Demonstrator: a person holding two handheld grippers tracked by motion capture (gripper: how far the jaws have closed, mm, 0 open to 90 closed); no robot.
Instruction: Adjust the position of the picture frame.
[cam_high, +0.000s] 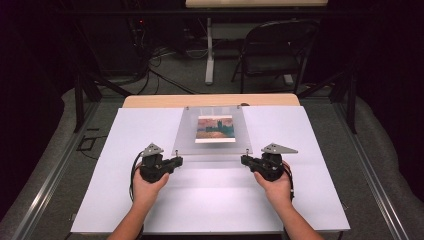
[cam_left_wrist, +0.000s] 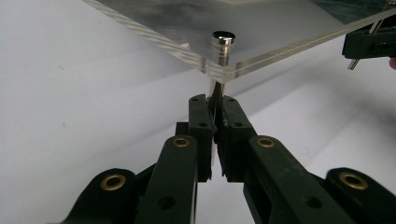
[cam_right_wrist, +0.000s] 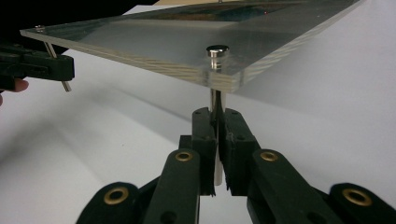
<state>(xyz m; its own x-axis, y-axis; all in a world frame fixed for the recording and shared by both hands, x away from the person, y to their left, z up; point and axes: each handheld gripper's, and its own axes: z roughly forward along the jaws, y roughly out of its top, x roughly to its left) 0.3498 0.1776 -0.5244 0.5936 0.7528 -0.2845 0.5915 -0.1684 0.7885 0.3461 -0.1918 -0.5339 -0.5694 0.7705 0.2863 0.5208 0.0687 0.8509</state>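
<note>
A clear acrylic panel (cam_high: 187, 135) holding a small painting print (cam_high: 215, 129) lies on the white table sheet (cam_high: 125, 190), with metal posts at its corners. My left gripper (cam_high: 179, 160) is shut on the post under the panel's near left corner. In the left gripper view the jaws (cam_left_wrist: 216, 105) pinch the thin post just below its capped head (cam_left_wrist: 222, 43). My right gripper (cam_high: 243, 159) is shut on the near right corner post (cam_right_wrist: 216, 55), its jaws (cam_right_wrist: 217, 114) closed around the shaft beneath the panel edge (cam_right_wrist: 140, 58). The near edge stands clear of the sheet.
The white sheet covers a wooden table (cam_high: 210, 100) and extends wide on both sides and toward me. A folding chair (cam_high: 275, 50) and a table leg (cam_high: 210, 55) stand on the floor beyond. Each gripper view shows the other gripper (cam_left_wrist: 369, 44) (cam_right_wrist: 42, 65) at the opposite corner.
</note>
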